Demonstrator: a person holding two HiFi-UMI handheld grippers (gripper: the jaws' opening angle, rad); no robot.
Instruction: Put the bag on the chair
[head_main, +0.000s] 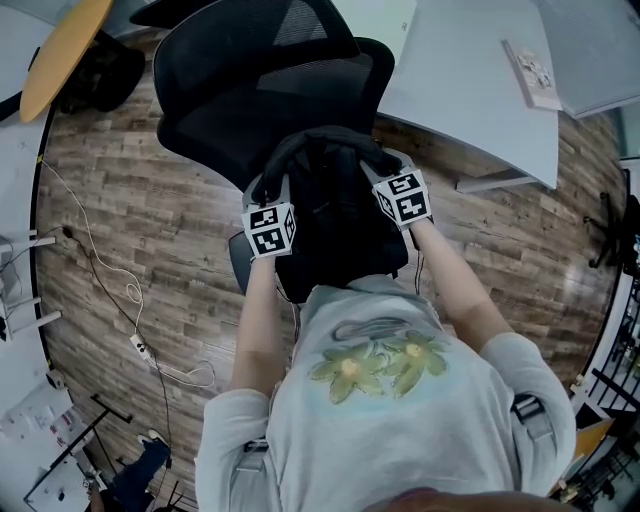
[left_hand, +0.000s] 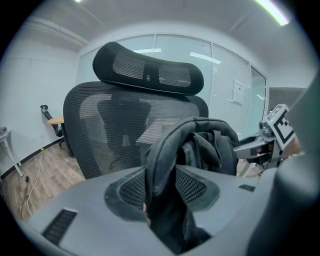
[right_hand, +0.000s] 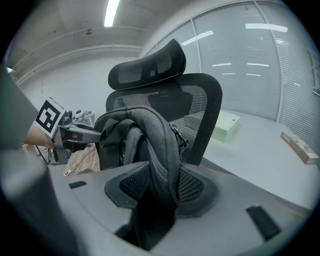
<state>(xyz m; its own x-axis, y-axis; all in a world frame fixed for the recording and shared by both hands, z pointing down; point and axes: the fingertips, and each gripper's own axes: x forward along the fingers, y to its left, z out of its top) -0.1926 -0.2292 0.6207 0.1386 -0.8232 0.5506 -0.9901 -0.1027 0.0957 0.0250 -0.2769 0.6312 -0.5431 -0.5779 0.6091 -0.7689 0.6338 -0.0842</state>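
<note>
We hold the black bag (head_main: 335, 225) upright at the near edge of the chair (head_main: 250, 90), backrest just beyond, left claw (left_hand: 161, 187) and right claw (right_hand: 160, 187) equally near, each part-open and pinching a shoulder strap (left_hand: 162, 150) rising straight ahead

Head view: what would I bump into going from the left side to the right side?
Orange table top → left tongs → bag → right tongs → white desk.
</note>
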